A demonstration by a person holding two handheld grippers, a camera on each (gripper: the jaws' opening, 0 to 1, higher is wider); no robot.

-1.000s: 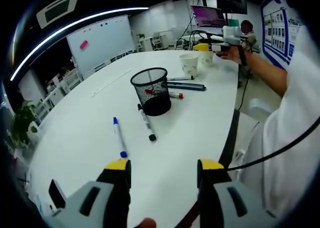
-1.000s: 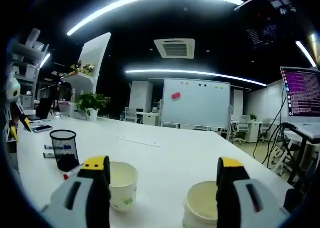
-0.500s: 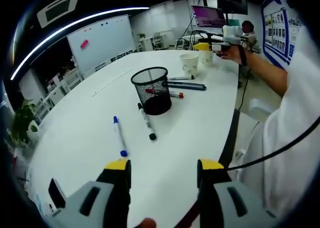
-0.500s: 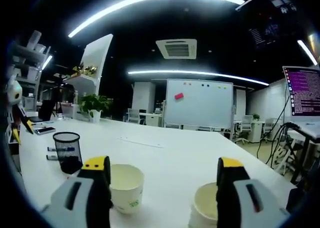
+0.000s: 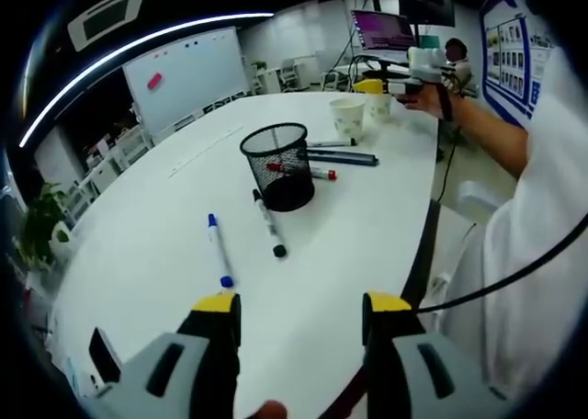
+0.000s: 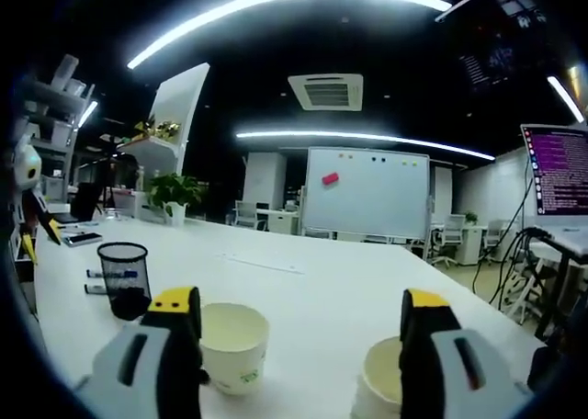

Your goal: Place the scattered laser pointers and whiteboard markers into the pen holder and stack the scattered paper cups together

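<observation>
A black mesh pen holder [image 5: 276, 166] stands mid-table, also seen at the left as the pen holder [image 6: 124, 277]. Near it lie a blue-capped marker [image 5: 219, 251], a black marker [image 5: 269, 223], a red marker [image 5: 303, 172] and two dark pens [image 5: 342, 159]. Two paper cups [image 5: 348, 118] stand apart at the far end. My left gripper [image 5: 301, 304] hangs open above the near table edge, holding nothing. My right gripper [image 6: 299, 301] is open just behind both cups: one cup [image 6: 233, 345] by its left jaw, the other cup [image 6: 381, 391] by its right jaw. The right gripper [image 5: 386, 86] also shows, held by a hand.
The white table [image 5: 147, 254] curves round; its edge runs along the right by the person's white sleeve [image 5: 542, 208]. A phone [image 5: 103, 355] lies near the left jaw. A laptop [image 6: 556, 185] with cables stands at the right. A whiteboard [image 6: 366, 194] is far behind.
The right gripper view has shifted slightly, so both cups sit lower and a little to the right between the jaws. The left gripper view is unchanged.
</observation>
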